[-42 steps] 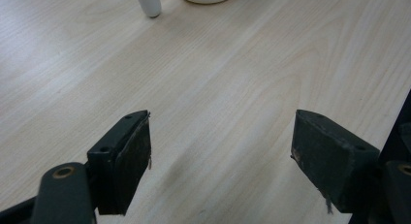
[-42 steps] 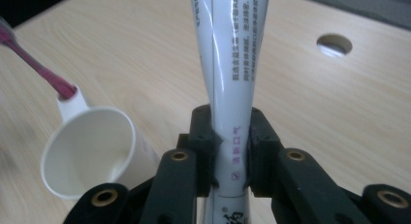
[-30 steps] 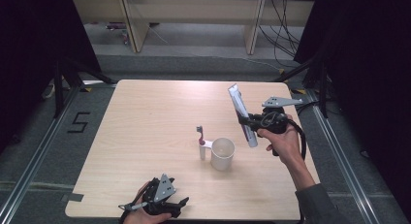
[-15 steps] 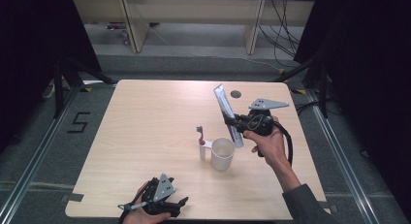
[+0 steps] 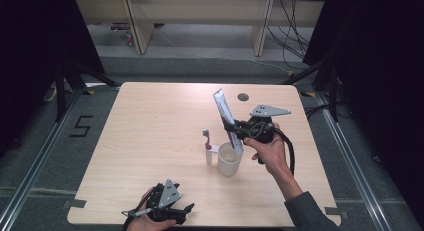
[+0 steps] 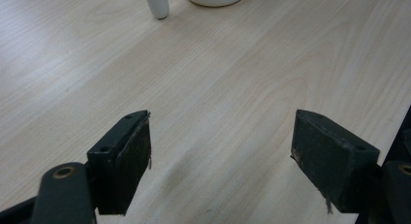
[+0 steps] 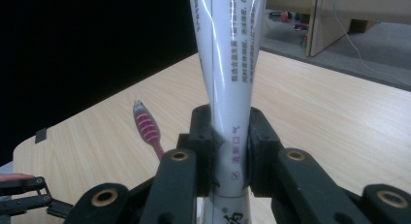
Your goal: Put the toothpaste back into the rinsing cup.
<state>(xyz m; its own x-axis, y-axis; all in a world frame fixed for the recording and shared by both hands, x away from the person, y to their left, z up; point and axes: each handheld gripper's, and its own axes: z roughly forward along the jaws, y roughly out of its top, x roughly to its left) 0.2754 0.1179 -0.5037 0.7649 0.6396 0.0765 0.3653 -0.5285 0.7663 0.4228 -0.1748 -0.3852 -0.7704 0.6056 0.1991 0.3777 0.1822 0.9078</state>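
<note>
Gripping a white toothpaste tube (image 5: pixel 224 111) tightly, the right gripper (image 5: pixel 239 130) holds it tilted just above the white cup (image 5: pixel 229 160), beside the pink toothbrush (image 5: pixel 207 146). Near the table (image 5: pixel 150 121) edge, the left gripper (image 5: pixel 172 211) rests, jaws wide apart, empty.

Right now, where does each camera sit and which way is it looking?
High view: fixed above the person's side, facing forward and down on the table; both forearms, the left gripper and the right gripper show.
Left gripper view: rides the left gripper, looking low across the tabletop between its open fingers.
Right gripper view: rides the right gripper, looking along the toothpaste tube clamped in its fingers.
Shared: the toothbrush shows in the high and right gripper views, the cup in the high and left gripper views.
</note>
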